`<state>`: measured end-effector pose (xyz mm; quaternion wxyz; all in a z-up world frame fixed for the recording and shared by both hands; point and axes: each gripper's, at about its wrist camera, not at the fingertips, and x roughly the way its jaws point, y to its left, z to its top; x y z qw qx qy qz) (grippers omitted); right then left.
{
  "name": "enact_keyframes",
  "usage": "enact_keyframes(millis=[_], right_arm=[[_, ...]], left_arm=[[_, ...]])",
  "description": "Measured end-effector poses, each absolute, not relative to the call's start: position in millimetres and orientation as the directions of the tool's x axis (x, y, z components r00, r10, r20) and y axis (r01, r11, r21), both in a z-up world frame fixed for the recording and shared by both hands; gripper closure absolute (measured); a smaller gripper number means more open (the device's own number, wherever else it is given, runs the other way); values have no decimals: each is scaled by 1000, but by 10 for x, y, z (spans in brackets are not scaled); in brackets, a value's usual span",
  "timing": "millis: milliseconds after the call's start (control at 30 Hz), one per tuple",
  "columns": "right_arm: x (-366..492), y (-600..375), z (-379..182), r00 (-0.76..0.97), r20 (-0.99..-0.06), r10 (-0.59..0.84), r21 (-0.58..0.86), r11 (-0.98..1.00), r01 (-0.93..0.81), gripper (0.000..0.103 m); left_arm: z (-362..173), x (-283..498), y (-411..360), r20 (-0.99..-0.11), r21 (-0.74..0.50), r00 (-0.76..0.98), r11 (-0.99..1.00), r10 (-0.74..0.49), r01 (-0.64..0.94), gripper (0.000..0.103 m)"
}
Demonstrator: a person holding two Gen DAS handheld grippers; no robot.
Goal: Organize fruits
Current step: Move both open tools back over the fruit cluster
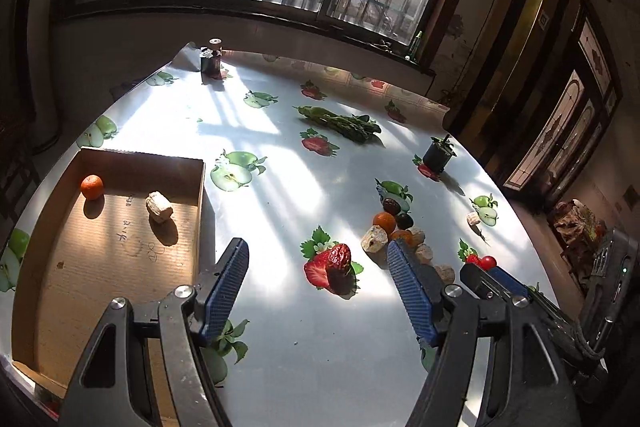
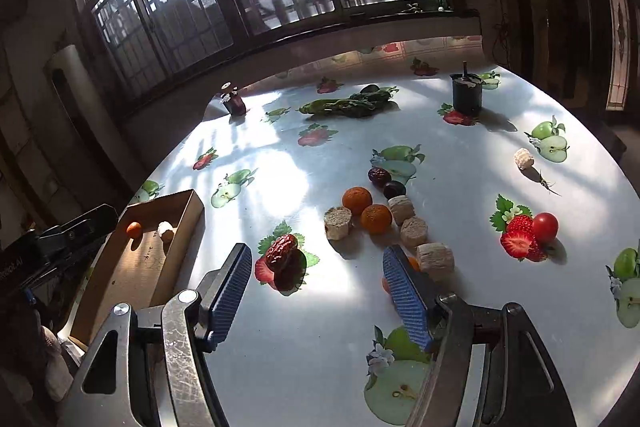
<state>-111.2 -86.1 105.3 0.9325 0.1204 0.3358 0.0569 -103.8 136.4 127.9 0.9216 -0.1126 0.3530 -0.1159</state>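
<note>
I see both my left gripper (image 1: 318, 259) and right gripper (image 2: 316, 265) open and empty above the table (image 1: 280, 347); a box (image 1: 120, 247) at left holds an orange (image 1: 92, 186)

tabletop cover (image 2: 320, 347): white, printed with green apples and red strawberries. cardboard box (image 1: 120, 259) at the left edge: plain brown, holding an orange tangerine (image 1: 92, 186) and a beige chunk (image 1: 159, 207). dried date (image 2: 282, 251) near the centre: dark red, wrinkled. cherry tomato (image 2: 545, 225) toward the right edge: glossy red. gripper pads (image 2: 230, 301): blue, ribbed. leafy greens (image 2: 348, 105) toward the far edge: dark green.
</note>
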Motion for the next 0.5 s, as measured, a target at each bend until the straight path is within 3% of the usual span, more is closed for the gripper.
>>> enact_keyframes(millis=[167, 267, 500], right_arm=[[-1167, -1237, 983, 784, -601, 158, 339, 938, 71, 16], [-1132, -1388, 902, 747, -634, 203, 384, 920, 76, 16], [-1161, -1400, 824, 726, -661, 191, 330, 943, 52, 16]], left_arm=[[1244, -1041, 1199, -638, -269, 714, 952, -289, 146, 32], [1188, -982, 1168, -651, -273, 703, 953, -286, 135, 32], [992, -826, 1062, -690, -289, 660, 949, -297, 125, 32]])
